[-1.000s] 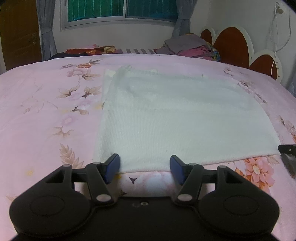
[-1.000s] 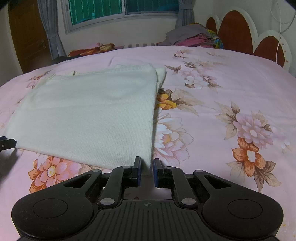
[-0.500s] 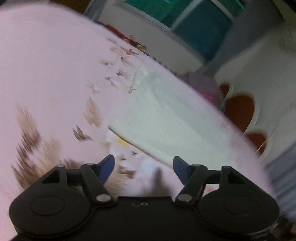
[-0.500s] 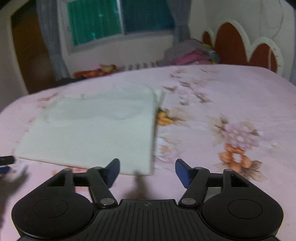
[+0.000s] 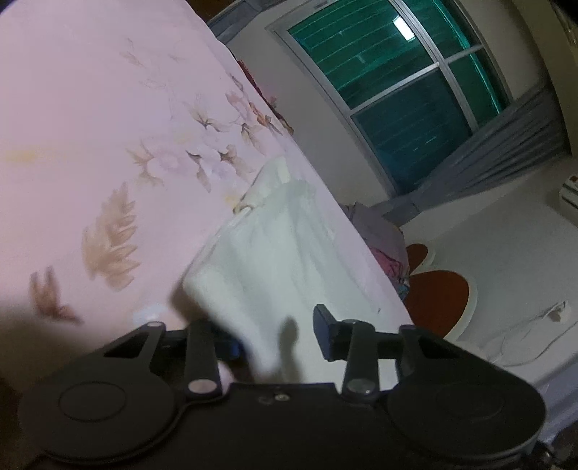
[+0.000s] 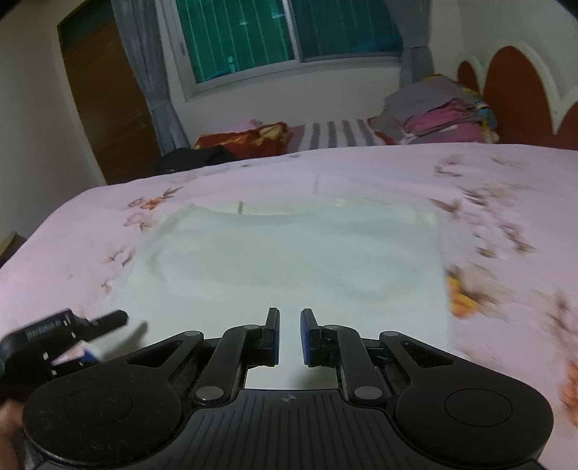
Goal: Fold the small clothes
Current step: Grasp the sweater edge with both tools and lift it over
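Observation:
A white knit cloth (image 6: pixel 289 260) lies folded flat on the pink flowered bedspread (image 6: pixel 498 202). My right gripper (image 6: pixel 289 336) sits at the middle of the cloth's near edge. Its jaws are closing to a narrow gap, and the white fabric fills that gap. My left gripper (image 5: pixel 278 340) is rolled to one side at the cloth's left near corner (image 5: pixel 231 289). That corner is lifted and drapes over one finger (image 5: pixel 231 347). The left jaws are closing, with the fabric between them and the other pad still apart from it. In the right wrist view the left gripper (image 6: pixel 104 336) is at the cloth's left.
A pile of folded clothes (image 6: pixel 440 112) sits at the far side by the red and white headboard (image 6: pixel 513 94). A red patterned bundle (image 6: pixel 245 137) and a dark item (image 6: pixel 195 159) lie beyond the bed's far edge. A window (image 6: pixel 281 32) and a wooden door (image 6: pixel 104 101) stand behind.
The right gripper left the cloth's right corner, opened, moved left to the middle of the near edge and narrowed again. The left gripper rolled over, dropped to the left corner and began narrowing around it.

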The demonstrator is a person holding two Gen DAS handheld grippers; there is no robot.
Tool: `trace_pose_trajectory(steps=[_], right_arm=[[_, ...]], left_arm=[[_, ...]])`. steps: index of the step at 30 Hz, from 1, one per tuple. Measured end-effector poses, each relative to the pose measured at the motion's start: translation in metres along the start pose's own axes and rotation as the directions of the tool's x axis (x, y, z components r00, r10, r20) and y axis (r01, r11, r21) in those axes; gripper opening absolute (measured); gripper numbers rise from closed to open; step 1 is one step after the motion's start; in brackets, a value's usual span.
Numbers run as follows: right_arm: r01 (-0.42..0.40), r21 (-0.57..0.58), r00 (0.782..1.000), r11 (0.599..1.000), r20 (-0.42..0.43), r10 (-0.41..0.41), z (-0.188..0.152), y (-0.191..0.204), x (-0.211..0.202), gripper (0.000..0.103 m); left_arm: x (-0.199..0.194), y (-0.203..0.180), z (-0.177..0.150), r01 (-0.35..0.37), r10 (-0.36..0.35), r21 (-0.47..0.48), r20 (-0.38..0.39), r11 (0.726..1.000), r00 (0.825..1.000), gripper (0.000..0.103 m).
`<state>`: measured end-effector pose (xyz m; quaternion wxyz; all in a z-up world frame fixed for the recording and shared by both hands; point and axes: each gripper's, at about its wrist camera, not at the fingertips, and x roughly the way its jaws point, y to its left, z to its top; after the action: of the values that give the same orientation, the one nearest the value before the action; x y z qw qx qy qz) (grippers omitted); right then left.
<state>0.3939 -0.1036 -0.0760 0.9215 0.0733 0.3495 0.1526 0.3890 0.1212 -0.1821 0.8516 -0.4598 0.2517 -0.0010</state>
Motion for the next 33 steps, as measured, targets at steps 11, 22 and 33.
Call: trace_pose_trajectory(steps=[11,22,33], right_arm=[[0.034,0.003,0.996,0.999,-0.08,-0.033,0.013,0.023,0.084,0.0],[0.041,-0.009,0.995,0.999,-0.087,-0.042,0.009,0.027,0.107,0.0],[-0.053,0.084,0.995,0.995,-0.081,0.06,0.011,0.003,0.102,0.0]], left_arm=[[0.012,0.005,0.012,0.039,-0.039,-0.017,-0.005,0.999,0.999,0.007],[0.012,0.007,0.012,-0.029,0.031,-0.067,0.03,0.997,0.999,0.013],[0.009,-0.128,0.004,-0.025,0.021,0.48,0.013,0.877,1.0,0.007]])
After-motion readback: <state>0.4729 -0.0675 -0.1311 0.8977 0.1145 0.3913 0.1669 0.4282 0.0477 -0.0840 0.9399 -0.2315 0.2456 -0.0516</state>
